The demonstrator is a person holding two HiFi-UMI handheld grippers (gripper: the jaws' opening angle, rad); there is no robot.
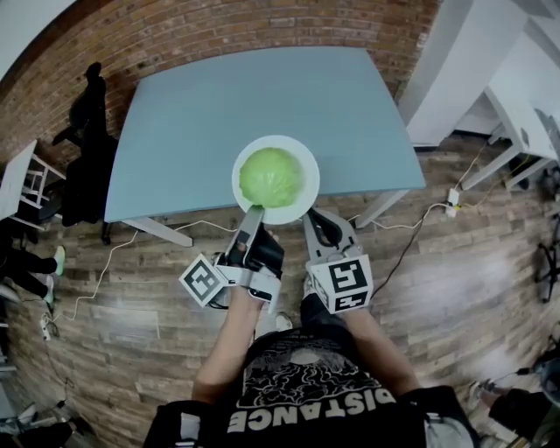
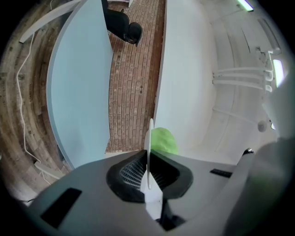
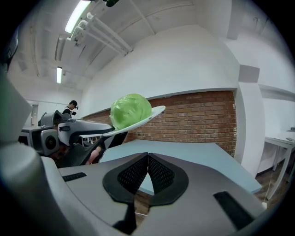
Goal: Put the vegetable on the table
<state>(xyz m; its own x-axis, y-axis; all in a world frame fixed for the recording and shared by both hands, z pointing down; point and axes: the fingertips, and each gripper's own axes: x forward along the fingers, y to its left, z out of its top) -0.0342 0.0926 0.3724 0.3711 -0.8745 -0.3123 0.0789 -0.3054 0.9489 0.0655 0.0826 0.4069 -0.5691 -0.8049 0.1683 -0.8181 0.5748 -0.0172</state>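
Head view: left gripper (image 1: 254,213) clamped on rim of white plate (image 1: 302,157) (green cabbage (image 1: 271,175) on it) — held above blue table (image 1: 219,96); right gripper (image 1: 313,219) jaws together, empty.

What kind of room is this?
Likely an office or lab workspace: a brick wall, a blue table, loose cables across the wood-plank floor, and tube lights overhead.

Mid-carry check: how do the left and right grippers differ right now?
The left gripper is clamped on the rim of the white plate, carrying the cabbage; the right gripper is shut on nothing. The left gripper is rolled sideways; the right gripper sits level, clear of the plate. Both point toward the blue table.
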